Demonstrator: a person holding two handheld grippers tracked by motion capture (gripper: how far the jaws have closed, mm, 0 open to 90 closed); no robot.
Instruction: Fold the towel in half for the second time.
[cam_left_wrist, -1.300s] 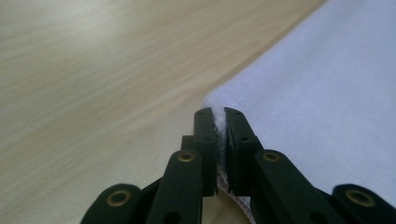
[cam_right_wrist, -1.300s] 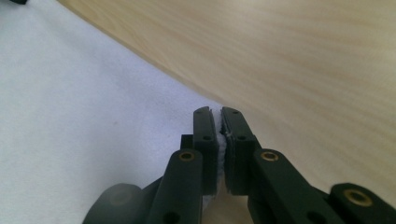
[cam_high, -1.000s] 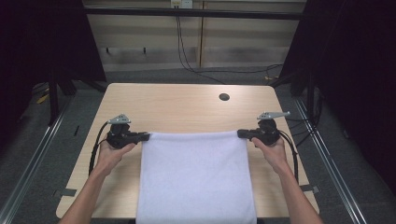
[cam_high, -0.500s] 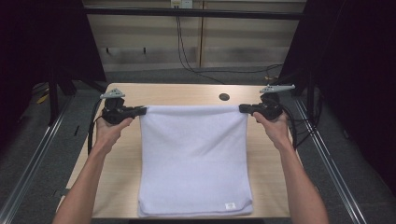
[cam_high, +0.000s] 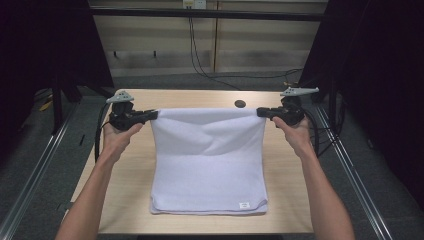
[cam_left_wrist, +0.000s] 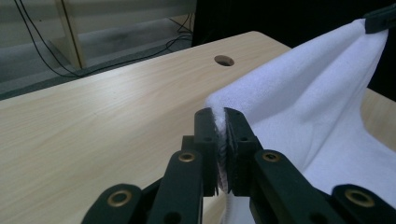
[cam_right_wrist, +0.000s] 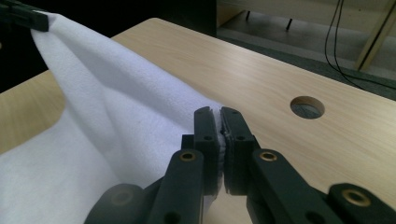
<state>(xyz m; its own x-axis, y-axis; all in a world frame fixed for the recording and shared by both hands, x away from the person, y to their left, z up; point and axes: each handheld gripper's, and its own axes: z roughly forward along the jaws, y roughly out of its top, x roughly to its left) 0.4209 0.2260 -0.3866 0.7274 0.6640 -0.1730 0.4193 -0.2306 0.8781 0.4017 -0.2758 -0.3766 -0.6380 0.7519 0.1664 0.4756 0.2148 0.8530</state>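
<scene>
Pale wood tabletop carrying a white towel

The tabletop has a light grain and one round hole near its far edge, right of centre. The towel's near part lies flat on the wood, its folded near edge close to the tabletop's near edge, with a small label at its near right corner. The towel's far edge is lifted off the surface. Bare wood shows on both sides.
</scene>
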